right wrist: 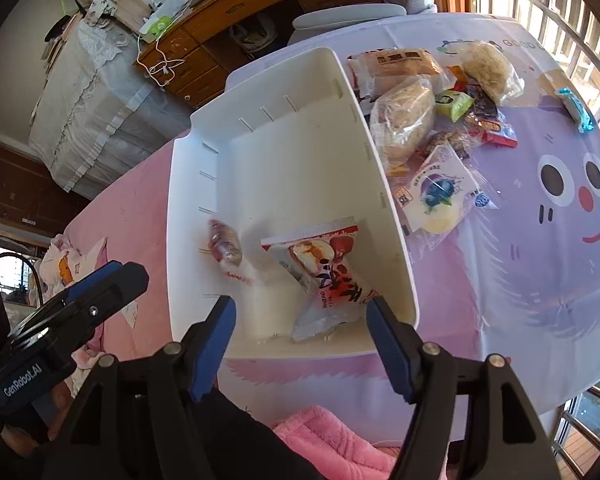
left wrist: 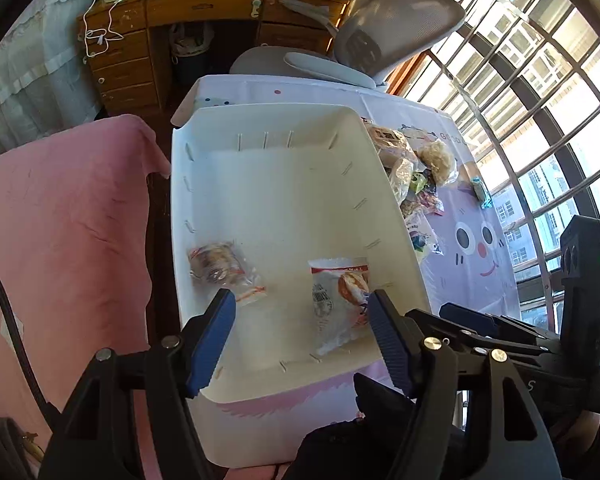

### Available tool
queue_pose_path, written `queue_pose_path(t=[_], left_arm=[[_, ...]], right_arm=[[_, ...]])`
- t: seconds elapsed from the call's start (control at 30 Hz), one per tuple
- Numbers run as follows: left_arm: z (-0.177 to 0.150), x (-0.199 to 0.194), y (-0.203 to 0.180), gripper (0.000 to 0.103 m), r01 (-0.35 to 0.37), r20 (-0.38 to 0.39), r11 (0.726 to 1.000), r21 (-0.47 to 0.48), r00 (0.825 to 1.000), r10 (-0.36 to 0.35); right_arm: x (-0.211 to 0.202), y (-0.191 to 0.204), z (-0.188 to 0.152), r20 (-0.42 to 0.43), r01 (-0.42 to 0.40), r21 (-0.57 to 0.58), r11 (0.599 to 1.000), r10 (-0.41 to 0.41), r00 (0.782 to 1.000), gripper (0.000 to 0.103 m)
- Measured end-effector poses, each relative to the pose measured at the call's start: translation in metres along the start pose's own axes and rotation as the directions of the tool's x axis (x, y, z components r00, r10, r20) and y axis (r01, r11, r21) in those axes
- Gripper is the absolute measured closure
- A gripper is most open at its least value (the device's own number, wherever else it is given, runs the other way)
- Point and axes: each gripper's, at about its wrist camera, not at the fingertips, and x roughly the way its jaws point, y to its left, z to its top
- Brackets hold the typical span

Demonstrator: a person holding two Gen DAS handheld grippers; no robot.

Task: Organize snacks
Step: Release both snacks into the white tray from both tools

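Note:
A white bin (left wrist: 260,110) (right wrist: 292,168) stands on the table below both grippers. Two packets lie on its near floor: a clear-wrapped pastry (left wrist: 216,268) (right wrist: 226,248) on the left and a red-and-white packet (left wrist: 340,296) (right wrist: 320,268) on the right. My left gripper (left wrist: 302,312) hovers open over them, with nothing pressed between its blue pads. My right gripper (right wrist: 300,312) is open too, above the red-and-white packet. A pile of loose snacks (left wrist: 404,160) (right wrist: 408,120) lies on the cloth just right of the bin, including a blueberry packet (right wrist: 436,196).
The table carries a lilac cloth with a cartoon face (right wrist: 560,200). A small blue candy (right wrist: 576,108) lies apart from the pile. A grey office chair (left wrist: 380,40) and a wooden desk (left wrist: 160,12) stand beyond the table. Pink fabric (left wrist: 60,220) lies left, and barred windows (left wrist: 540,100) are on the right.

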Motion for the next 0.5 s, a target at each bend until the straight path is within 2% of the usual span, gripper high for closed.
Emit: queue_pose_path(t=[0.5], left_arm=[[-0.008,0.018,-0.096,0.035,0.057,-0.039,0.98,0.19,0.998,-0.05]], right_arm=[[-0.027,-0.098,-0.038,0.016,0.032,0.224,0.974,-0.037,0.999,0.034]])
